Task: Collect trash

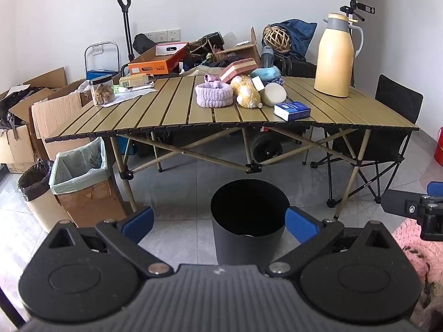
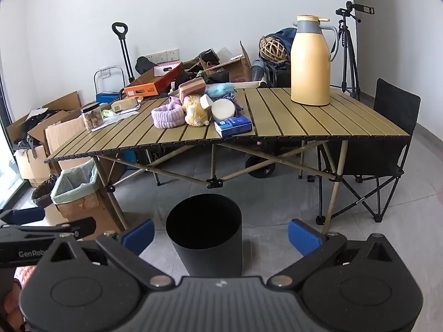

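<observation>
Trash bin (image 1: pixel 249 210) sits on the floor right ahead between your left gripper's (image 1: pixel 220 222) wide-apart jaws; your right gripper (image 2: pixel 220 235) gapes empty too, table (image 2: pixel 304 116) beyond.

Bright, even daylight fills both fisheye views, strongest from a window (image 2: pixel 8 166) at nine o'clock. Shadows under the folding table (image 1: pixel 171 105) are soft. Straight lines bow toward dark vignetted corners. Focus is sharp throughout.

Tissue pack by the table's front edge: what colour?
Blue with a white end, the tissue pack shows best in the right wrist view.
</observation>
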A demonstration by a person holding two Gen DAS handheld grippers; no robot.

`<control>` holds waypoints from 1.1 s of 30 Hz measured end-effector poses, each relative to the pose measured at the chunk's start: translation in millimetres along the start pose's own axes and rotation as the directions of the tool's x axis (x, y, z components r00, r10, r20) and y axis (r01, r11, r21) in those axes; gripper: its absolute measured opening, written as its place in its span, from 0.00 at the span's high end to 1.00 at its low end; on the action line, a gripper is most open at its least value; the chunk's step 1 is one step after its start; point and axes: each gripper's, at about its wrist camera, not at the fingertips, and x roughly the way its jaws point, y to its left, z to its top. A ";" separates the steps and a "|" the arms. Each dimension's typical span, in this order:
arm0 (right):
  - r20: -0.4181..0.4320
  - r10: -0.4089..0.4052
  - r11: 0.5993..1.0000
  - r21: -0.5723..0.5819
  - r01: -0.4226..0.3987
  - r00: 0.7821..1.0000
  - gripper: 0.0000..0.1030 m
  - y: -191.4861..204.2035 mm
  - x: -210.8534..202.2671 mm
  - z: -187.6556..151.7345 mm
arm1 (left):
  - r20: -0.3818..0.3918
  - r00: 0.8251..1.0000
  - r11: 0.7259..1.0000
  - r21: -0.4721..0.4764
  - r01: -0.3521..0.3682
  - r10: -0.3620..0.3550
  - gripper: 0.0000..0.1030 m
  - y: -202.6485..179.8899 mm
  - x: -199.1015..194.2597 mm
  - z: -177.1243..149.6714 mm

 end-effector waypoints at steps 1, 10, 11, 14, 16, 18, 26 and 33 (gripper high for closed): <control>-0.001 0.000 1.000 0.000 0.000 1.000 0.00 0.2 0.0 -0.1 | 0.000 1.000 1.000 0.001 0.000 0.000 0.00 0.0 0.0 0.0; 0.002 0.001 1.000 -0.002 -0.001 1.000 0.00 1.9 -1.2 -0.8 | -0.001 1.000 1.000 -0.001 0.001 -0.001 0.00 0.0 0.0 0.1; 0.002 0.001 1.000 -0.002 -0.001 1.000 0.00 1.8 -1.2 -0.9 | -0.001 1.000 1.000 -0.001 0.001 -0.001 0.00 0.0 0.0 0.0; 0.003 0.000 1.000 -0.004 0.001 1.000 0.00 3.0 -1.1 -1.3 | 0.000 1.000 1.000 -0.001 -0.001 0.001 0.00 0.0 0.1 0.2; 0.003 0.000 1.000 -0.005 0.000 1.000 0.00 3.4 -1.1 -1.5 | -0.001 1.000 1.000 -0.003 -0.003 0.003 0.00 -0.1 0.7 0.6; 0.004 0.000 1.000 -0.005 0.000 1.000 0.00 1.8 -1.2 -0.4 | -0.001 1.000 1.000 -0.004 -0.005 0.005 0.00 -0.5 1.6 1.3; 0.006 -0.001 1.000 -0.006 0.001 1.000 0.00 2.1 -2.8 1.2 | 0.003 1.000 1.000 -0.006 -0.002 0.002 0.00 -0.9 -3.3 2.0; 0.008 0.000 1.000 -0.006 0.000 1.000 0.00 3.4 -2.9 3.6 | 0.004 1.000 1.000 -0.008 -0.001 0.001 0.00 0.2 -3.6 2.0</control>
